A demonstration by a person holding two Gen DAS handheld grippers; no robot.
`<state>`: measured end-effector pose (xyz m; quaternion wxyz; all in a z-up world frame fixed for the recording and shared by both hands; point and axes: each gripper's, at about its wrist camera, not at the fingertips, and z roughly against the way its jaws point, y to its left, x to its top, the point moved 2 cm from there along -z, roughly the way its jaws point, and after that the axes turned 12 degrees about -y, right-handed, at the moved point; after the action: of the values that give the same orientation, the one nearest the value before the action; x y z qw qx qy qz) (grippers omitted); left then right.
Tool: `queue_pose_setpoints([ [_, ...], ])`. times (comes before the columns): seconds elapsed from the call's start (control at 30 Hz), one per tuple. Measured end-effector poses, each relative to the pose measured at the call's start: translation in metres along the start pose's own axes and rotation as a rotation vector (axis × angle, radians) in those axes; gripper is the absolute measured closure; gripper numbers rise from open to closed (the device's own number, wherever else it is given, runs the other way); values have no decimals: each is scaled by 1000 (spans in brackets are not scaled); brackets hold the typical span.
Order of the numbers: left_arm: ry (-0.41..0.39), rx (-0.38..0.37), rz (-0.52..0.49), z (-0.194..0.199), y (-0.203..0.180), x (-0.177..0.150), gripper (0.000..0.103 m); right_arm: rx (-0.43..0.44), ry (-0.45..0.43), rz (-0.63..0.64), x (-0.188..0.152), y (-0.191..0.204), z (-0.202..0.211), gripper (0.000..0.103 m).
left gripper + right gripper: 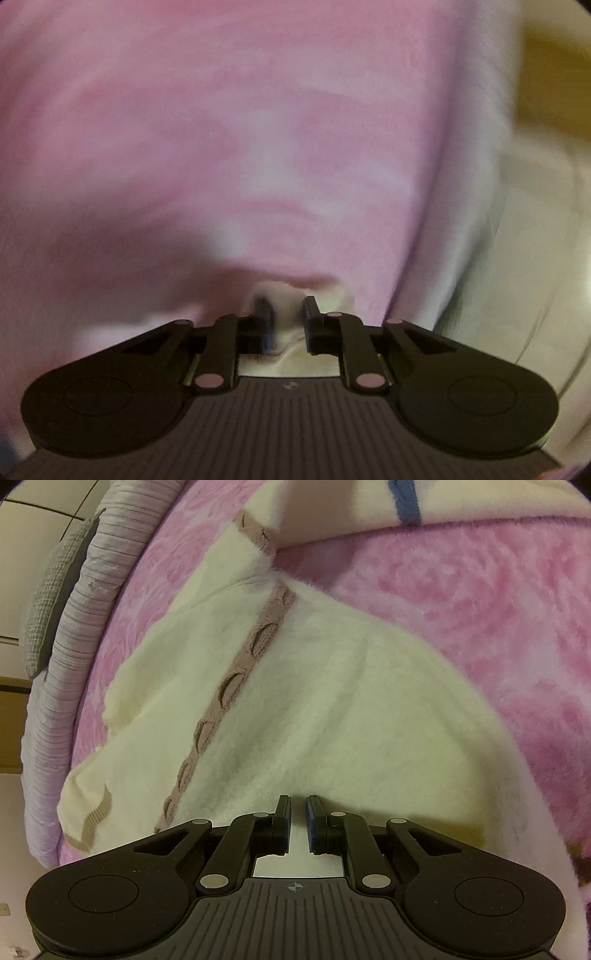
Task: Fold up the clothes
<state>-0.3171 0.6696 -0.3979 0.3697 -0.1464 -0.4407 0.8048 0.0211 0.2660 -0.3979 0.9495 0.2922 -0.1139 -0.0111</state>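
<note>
Cream fleece sits pinched between the left gripper's (286, 321) narrow fingers (310, 317). The right gripper (298, 818) hovers at the garment's near edge, its fingers (282, 819) a slit apart; whether they nip cloth I cannot tell. That cream garment (314, 709) sprawls over the pink blanket (461, 620) on the bed, button band (236, 683) toward 11 o'clock, barely folded. Pillows (74, 602) crowd 10 o'clock.
</note>
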Motion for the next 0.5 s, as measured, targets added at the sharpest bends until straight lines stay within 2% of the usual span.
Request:
queue_pose_setpoints([
  [0.1,-109,-179,-667,60,-95,-29,96,5,3,8,2,0,1,92],
  [0.2,-314,-366,-1416,138,-146,-95,95,2,12,45,1,5,-1,92],
  [0.23,-337,-349,-1557,147,-143,-108,93,1,14,55,1,7,-1,92],
  [0.3,-314,-225,-1712,148,-127,-118,91,-7,16,69,1,9,-2,92],
  [0.33,-250,-113,-1718,141,-114,-114,91,-12,16,72,0,10,-1,92],
  [0.37,-129,13,-1622,129,-97,-100,91,-17,16,76,0,11,-2,92],
  [0.4,39,124,-1413,115,-76,-77,91,-21,17,80,-1,13,-2,92],
  [0.43,150,188,-1149,109,-53,-53,91,-25,18,85,-1,14,-2,92],
  [0.47,205,218,-886,108,-30,-30,91,-29,21,93,-1,15,-3,92],
  [0.5,223,221,-634,110,-7,-11,91,-31,25,104,-1,15,-2,92],
])
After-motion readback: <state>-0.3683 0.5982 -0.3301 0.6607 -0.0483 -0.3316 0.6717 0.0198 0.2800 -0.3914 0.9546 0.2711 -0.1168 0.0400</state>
